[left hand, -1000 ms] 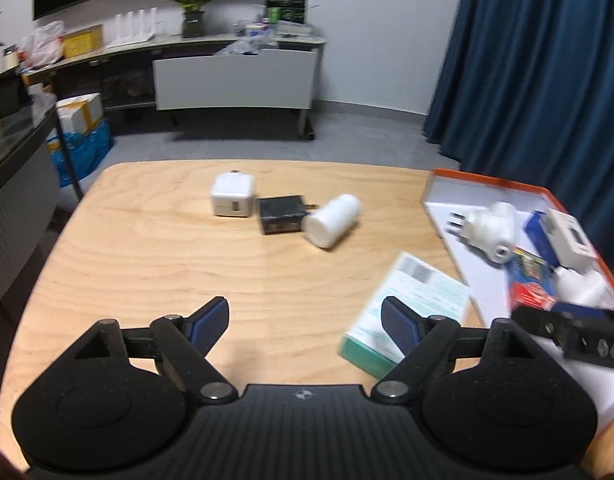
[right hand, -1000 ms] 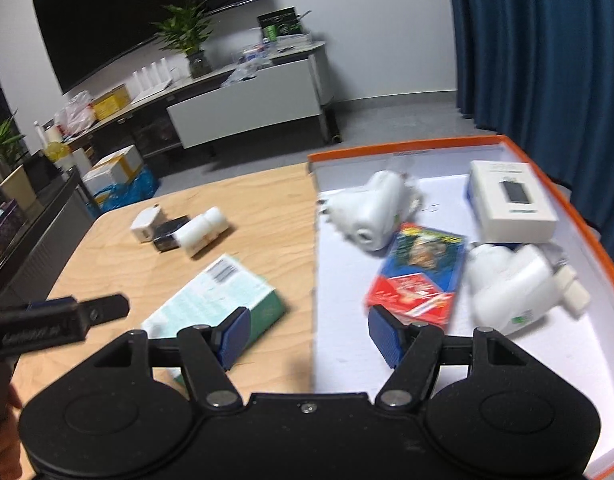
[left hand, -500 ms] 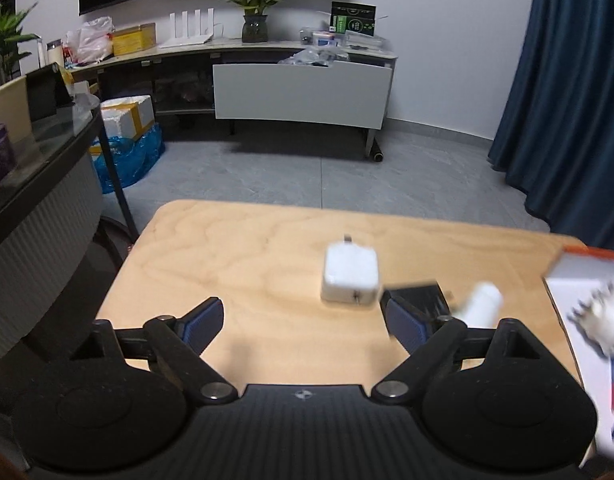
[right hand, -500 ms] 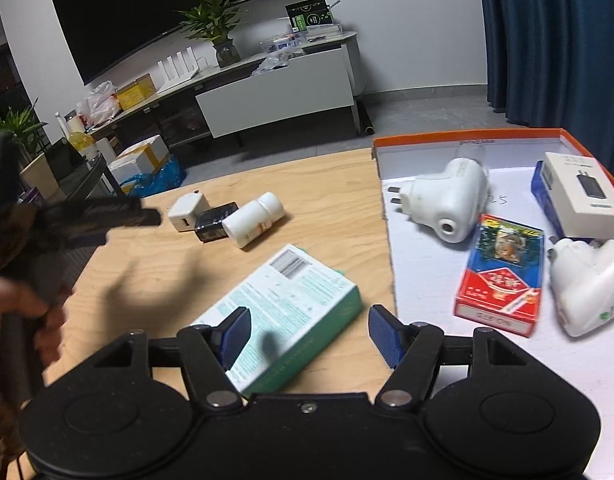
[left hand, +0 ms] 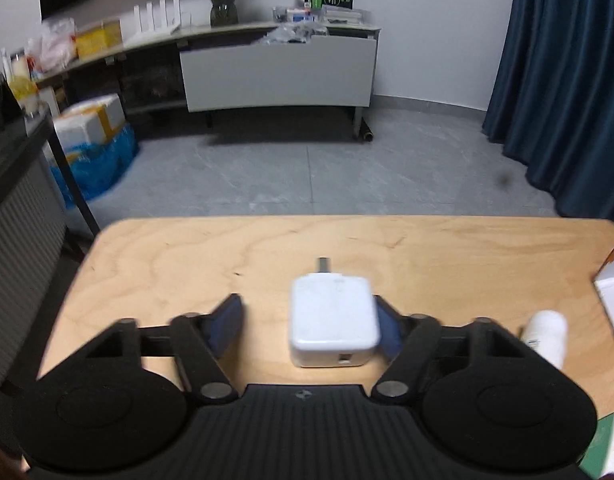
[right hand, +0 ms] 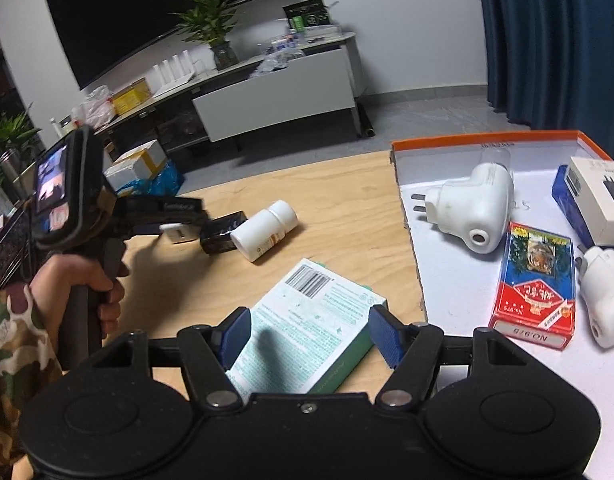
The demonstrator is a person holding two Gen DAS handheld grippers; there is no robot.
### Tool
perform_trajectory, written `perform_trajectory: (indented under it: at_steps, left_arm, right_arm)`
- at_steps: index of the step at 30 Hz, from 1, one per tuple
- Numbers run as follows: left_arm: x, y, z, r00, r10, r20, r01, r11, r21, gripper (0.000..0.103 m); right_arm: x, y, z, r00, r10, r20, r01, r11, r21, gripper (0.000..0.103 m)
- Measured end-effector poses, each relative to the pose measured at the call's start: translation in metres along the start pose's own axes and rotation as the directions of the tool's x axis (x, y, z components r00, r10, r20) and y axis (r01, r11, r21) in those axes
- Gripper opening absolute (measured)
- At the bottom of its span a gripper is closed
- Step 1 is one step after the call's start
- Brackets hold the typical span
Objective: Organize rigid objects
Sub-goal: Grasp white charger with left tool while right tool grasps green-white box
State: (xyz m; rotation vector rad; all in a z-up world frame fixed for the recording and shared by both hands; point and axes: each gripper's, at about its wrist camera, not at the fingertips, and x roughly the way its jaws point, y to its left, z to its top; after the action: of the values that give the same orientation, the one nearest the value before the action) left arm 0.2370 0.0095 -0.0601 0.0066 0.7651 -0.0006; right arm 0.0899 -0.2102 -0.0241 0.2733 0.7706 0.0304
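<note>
Since prev frame L gripper (left hand: pixel 309 326) advanced over desk (left hand: pixel 167 264) to white charger (left hand: pixel 333 320), fingers just closing, right finger touching it, left still apart; prong points far; R gripper (right hand: pixel 309 336) half-open, empty, above green box (right hand: pixel 307 320).

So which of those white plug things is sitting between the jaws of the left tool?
The flat square white charger on the bare wooden table, alone between the left gripper's closing jaws. The two bulkier rounded white plugs lie in the orange-rimmed box.
</note>
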Motion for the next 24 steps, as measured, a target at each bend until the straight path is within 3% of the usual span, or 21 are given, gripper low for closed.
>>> perform_trajectory:
  at_steps: [1,2,7,14,17,20,24]
  left_arm:
    - [-0.002,0.002,-0.001,1.000,-0.004,0.006,0.004,1.000,-0.005,0.046]
    - [-0.004,0.004,0.000,1.000,-0.006,0.007,0.006,1.000,-0.007,0.043]
    - [-0.015,0.013,-0.003,1.000,-0.015,0.016,0.015,1.000,-0.021,0.043]
    - [-0.057,0.015,-0.022,0.998,0.001,0.065,-0.002,1.000,0.026,0.043]
    - [-0.072,0.014,-0.033,0.998,0.009,0.068,-0.010,1.000,0.021,0.043]
    - [-0.085,0.014,-0.042,0.997,0.014,0.074,-0.015,1.000,0.012,0.043]
    - [-0.097,0.018,-0.051,0.998,-0.009,0.063,0.011,1.000,-0.018,0.043]
  right_arm:
    - [0.001,0.000,0.000,1.000,-0.006,0.001,0.006,1.000,0.017,0.078]
    - [0.001,0.000,0.001,1.000,-0.012,0.002,0.012,0.999,0.042,0.078]
    - [0.002,0.000,-0.002,0.999,-0.031,-0.011,0.032,0.984,0.178,0.080]
    - [0.022,0.016,0.001,0.988,-0.137,-0.075,0.152,0.955,0.255,0.083]
    - [0.029,0.024,0.004,0.977,-0.194,-0.090,0.213,0.923,0.322,0.089]
    - [0.039,0.037,0.007,0.963,-0.248,-0.108,0.270,0.914,0.304,0.090]
    - [0.053,0.054,0.001,0.944,-0.308,-0.114,0.324,0.931,0.170,0.089]
